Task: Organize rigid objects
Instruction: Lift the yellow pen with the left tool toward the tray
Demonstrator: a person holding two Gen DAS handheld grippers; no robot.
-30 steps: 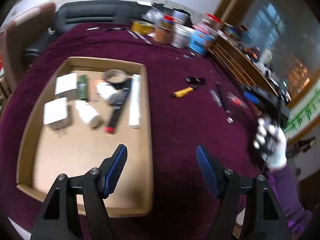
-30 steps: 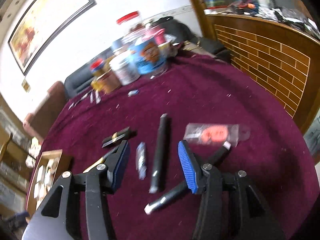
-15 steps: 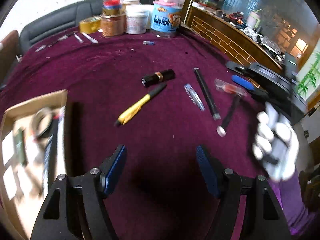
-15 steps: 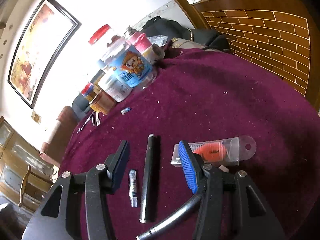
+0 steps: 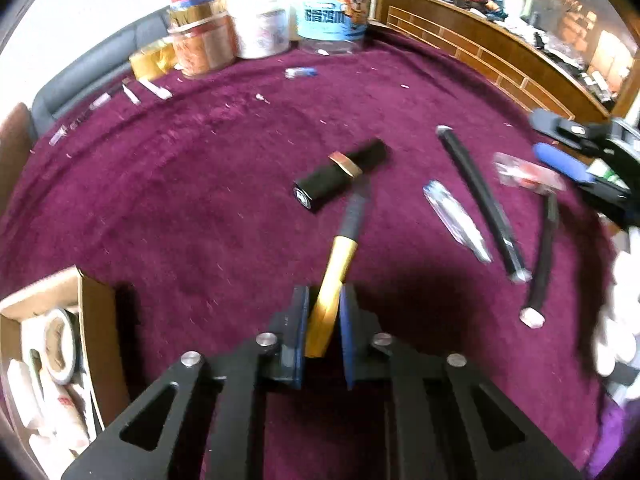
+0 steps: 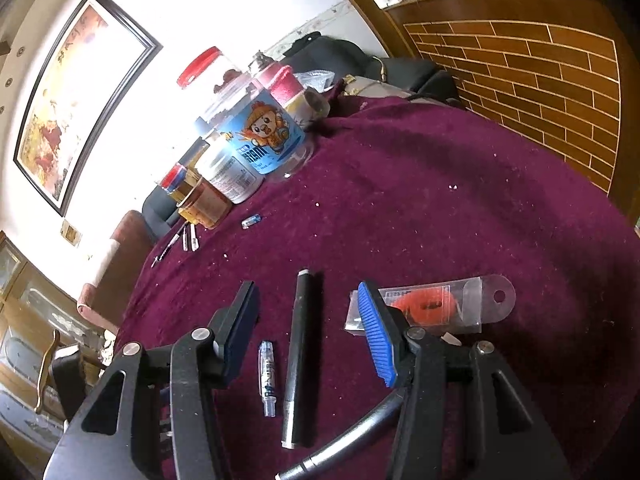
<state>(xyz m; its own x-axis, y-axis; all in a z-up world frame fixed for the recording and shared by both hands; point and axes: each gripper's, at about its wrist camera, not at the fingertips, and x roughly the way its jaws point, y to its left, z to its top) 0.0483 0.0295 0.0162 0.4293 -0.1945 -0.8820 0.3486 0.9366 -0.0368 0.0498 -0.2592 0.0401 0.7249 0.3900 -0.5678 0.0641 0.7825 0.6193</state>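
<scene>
One yellow-and-black pen [image 5: 340, 256] is the item in hand: the left gripper [image 5: 323, 334] has its fingers [image 5: 299, 332] pressed on the yellow barrel near its rear end, with the dark tip pointing away across the worktop [image 5: 200, 184]. The grip sits at the end, not mid-barrel, most likely because that end lies nearest the approaching hand; the pen may droop or swing when lifted. Whether it is clear of the cloth cannot be told.

Just past its tip lies a black tube with a gold band [image 5: 340, 174], close to or touching the pen. To the right, apart from one another, lie a clear pen [image 5: 456, 220], a long black pen [image 5: 480, 200], a second black stick with a white end [image 5: 540, 264] and a clear packet with an orange insert [image 5: 528, 174]. These appear to be awaiting sorting.

The cardboard box [image 5: 94, 320] at lower left already holds white items and a tape roll [image 5: 60, 344]; it is judged the destination, set near so each carry is short.

The right gripper [image 6: 308, 332] hovers with fingers moderately spread, holding nothing, above the clear pen [image 6: 267, 376] and the black pen [image 6: 298, 352], presumably readied for the next pick. The packet [image 6: 432, 306] lies just beyond its blue finger. Jars [image 6: 260, 140] stand at the far edge, out of the working area.
</scene>
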